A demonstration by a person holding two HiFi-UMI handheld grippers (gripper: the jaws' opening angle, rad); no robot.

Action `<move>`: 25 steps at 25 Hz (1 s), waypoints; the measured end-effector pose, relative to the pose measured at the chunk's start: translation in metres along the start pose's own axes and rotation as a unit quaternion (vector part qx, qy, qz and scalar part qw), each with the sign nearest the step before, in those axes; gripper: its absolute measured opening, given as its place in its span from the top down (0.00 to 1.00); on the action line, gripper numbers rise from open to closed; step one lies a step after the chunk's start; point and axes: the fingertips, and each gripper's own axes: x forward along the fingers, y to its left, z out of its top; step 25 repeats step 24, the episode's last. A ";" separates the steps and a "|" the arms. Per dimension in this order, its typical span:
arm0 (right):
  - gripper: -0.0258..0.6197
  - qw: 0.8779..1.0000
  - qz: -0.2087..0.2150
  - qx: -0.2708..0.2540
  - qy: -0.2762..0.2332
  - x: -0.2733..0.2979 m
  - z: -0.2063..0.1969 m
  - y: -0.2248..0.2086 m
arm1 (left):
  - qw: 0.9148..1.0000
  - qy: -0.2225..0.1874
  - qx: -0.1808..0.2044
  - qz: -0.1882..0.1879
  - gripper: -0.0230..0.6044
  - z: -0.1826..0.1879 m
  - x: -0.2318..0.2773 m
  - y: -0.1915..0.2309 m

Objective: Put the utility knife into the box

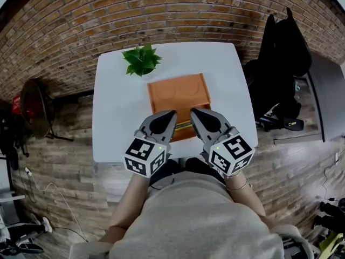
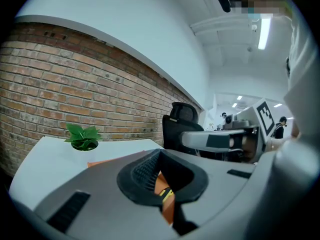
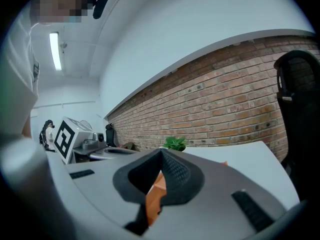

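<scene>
An orange box [image 1: 179, 99] lies in the middle of the white table [image 1: 113, 112]. At its near edge a thin yellow-and-black utility knife [image 1: 183, 125] shows between my two grippers. In the left gripper view it appears as a yellow-black strip [image 2: 166, 194] against the orange box [image 2: 162, 184], below the jaws. My left gripper [image 1: 171, 114] is shut with nothing in it, its tip at the box's near left. My right gripper [image 1: 193, 113] is also shut and empty, its tip at the box's near right. Through the right gripper [image 3: 161, 152] only the orange box [image 3: 155, 194] shows.
A small green plant [image 1: 142, 59] stands at the table's far edge, behind the box. A black office chair with dark bags [image 1: 280, 63] stands right of the table. A fan [image 1: 35, 107] sits on the floor at the left. The brick wall runs behind.
</scene>
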 end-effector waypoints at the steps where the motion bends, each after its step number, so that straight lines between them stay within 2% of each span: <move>1: 0.96 1.000 -0.001 0.000 0.000 0.000 0.000 0.000 | 1.000 0.000 0.000 0.000 0.95 0.000 0.000 0.000; 19: 0.96 1.000 -0.009 0.008 0.019 -0.001 -0.014 -0.002 | 0.999 0.028 -0.008 -0.024 0.95 -0.016 0.001 -0.007; 25: 0.96 0.999 -0.022 -0.006 0.023 -0.007 -0.014 -0.012 | 0.999 0.025 -0.010 -0.027 0.95 -0.014 0.004 -0.010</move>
